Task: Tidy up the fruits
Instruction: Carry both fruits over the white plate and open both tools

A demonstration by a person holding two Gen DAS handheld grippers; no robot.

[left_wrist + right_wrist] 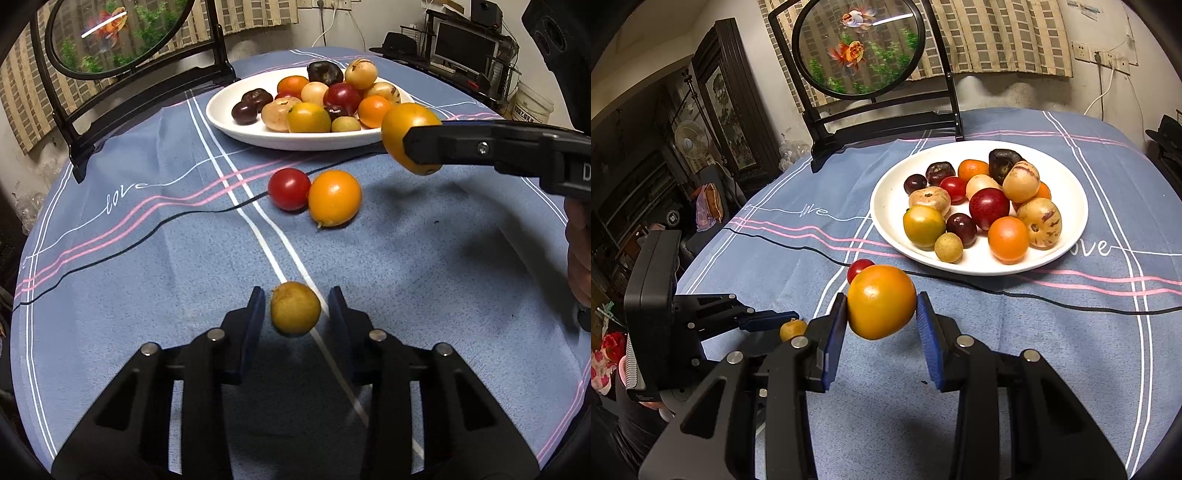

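Looking through the left wrist camera, I see my left gripper [296, 308] low in the centre of the frame with a small yellow-brown fruit [295, 308] between its fingers; narrow gaps show on both sides of the fruit, so the pads do not press on it. Above it, mid-frame, a red tomato [289, 189] and an orange fruit [334, 198] lie touching each other on the blue tablecloth [147, 258]. Farther up sits the white plate [221, 110], piled with red, orange, yellow, pale speckled and dark purple fruits. At the right edge my right gripper [410, 144] comes in from the side, clamped on a yellow-orange tomato [397, 125] held above the cloth just beside the plate's rim. In the right wrist view that same tomato fills the lower centre, both blue pads [836, 325] touching its sides, with the plate in the upper right and a round goldfish screen [858, 48] on a black stand at the top. The left gripper appears at lower left of this view, the small fruit at its tips.
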